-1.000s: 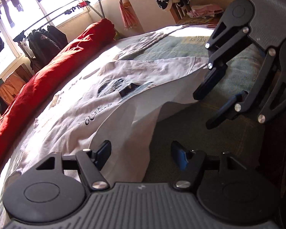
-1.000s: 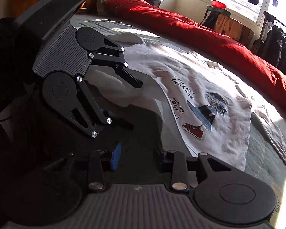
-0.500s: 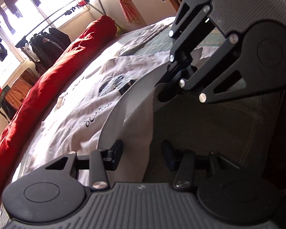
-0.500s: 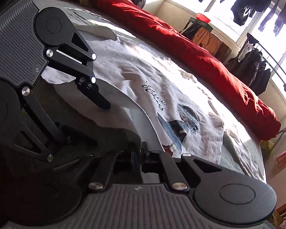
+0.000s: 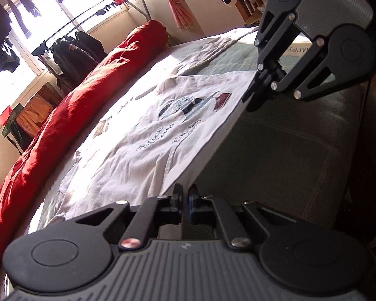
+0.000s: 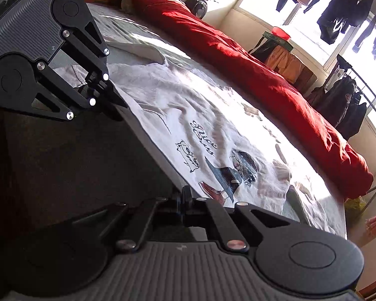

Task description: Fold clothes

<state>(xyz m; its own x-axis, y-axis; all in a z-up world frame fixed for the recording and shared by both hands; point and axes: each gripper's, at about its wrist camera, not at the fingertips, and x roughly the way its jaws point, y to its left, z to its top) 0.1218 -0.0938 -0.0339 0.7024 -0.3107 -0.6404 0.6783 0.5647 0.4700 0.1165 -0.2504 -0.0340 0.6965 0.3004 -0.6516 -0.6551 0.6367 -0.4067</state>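
Note:
A white T-shirt [image 5: 148, 150] with a printed cartoon and script lies spread on the bed; the print also shows in the right wrist view on the T-shirt [image 6: 188, 115]. My left gripper [image 5: 185, 197] is closing tight on the shirt's near edge, pads pressing the cloth. My right gripper [image 6: 184, 197] is shut on the same edge further along. Each shows in the other's view: the right gripper [image 5: 253, 100] at upper right, the left gripper [image 6: 112, 100] at upper left. The edge runs straight and taut between them, slightly lifted off the sheet.
The grey-green bed sheet [image 5: 288, 163] shows bare on the near side. A rolled red duvet [image 5: 62, 130] runs along the far side of the bed. Another pale garment [image 5: 208, 47] lies beyond the shirt. A clothes rack [image 5: 72, 50] with dark jackets stands by the window.
Both grippers went from open to shut on the shirt's near edge, the right one first. The loose, rumpled edge is now lifted and stretched straight between them.

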